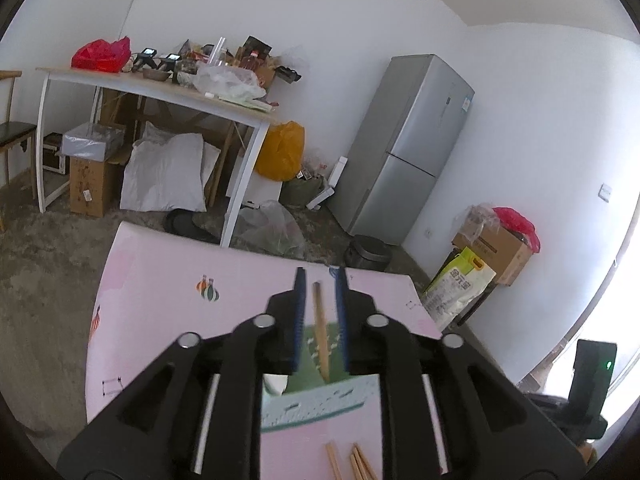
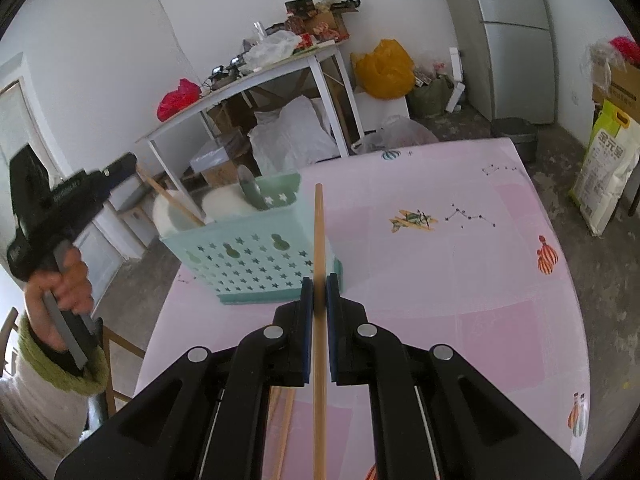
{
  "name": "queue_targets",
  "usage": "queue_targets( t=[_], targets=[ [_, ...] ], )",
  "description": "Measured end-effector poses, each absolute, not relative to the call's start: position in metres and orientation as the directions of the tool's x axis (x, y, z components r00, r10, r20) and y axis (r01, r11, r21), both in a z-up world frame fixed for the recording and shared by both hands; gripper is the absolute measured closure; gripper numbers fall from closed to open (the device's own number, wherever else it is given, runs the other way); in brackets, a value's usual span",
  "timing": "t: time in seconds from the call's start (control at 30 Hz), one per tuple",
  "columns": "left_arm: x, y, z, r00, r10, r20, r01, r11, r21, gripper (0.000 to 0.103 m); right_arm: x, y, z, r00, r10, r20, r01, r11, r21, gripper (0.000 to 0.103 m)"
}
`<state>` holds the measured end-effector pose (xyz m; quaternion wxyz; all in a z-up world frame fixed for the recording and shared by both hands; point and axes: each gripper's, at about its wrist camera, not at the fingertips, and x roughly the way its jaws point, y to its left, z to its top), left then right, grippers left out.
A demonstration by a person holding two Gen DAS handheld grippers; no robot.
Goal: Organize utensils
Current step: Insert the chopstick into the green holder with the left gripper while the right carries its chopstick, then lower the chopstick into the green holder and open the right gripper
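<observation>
The right gripper (image 2: 319, 294) points forward and down, clenched on a wooden chopstick (image 2: 319, 240) that runs toward twelve o'clock. Beyond it, at eleven o'clock on the pink table (image 2: 460, 280), stands the teal basket (image 2: 248, 264). At nine o'clock a hand (image 2: 66, 280) grips the left gripper (image 1: 320, 292) above the basket, pads parted around a second chopstick (image 1: 320, 332), not pressing it.

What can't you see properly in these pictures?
- Left wrist view: loose wooden chopsticks on the pink table, cut off by the bottom edge; no counting them.
- Right wrist view: white things inside the teal star-holed plastic basket, half hidden by its wall.
- Right wrist view: left gripper, blurred.
</observation>
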<state>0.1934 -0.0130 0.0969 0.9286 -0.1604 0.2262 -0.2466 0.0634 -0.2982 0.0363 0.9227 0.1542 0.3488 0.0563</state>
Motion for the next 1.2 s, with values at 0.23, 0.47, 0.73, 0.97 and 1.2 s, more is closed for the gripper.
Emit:
queue_targets(
  t=[0.23, 0.47, 0.73, 0.97, 1.2],
  targets=[
    [0.167, 0.005, 0.096, 0.804, -0.498, -0.324, 0.379, 0.85, -0.366, 0.068, 0.071, -0.284, 0.065, 0.78, 0.269, -0.565, -0.088, 0.941, 0.327, 0.096],
    [0.136, 0.027, 0.083, 0.807, -0.487, -0.335, 0.369, 0.858, -0.357, 0.048, 0.093, -0.254, 0.118, 0.824, 0.372, -0.428, -0.252, 0.916, 0.312, 0.096],
    [0.113, 0.034, 0.044, 0.776, -0.469, -0.423, 0.342, 0.875, -0.343, 0.035, 0.138, -0.211, 0.169, 0.837, 0.503, -0.215, -0.432, 0.849, 0.302, 0.096],
    [0.11, 0.038, 0.034, 0.779, -0.438, -0.449, 0.331, 0.895, -0.298, 0.029, 0.188, -0.184, 0.176, 0.84, 0.528, -0.127, -0.477, 0.829, 0.293, 0.096],
    [0.111, 0.052, 0.029, 0.789, -0.413, -0.455, 0.294, 0.904, -0.311, 0.028, 0.229, -0.155, 0.137, 0.859, 0.471, -0.202, -0.435, 0.878, 0.2, 0.096]
  ],
)
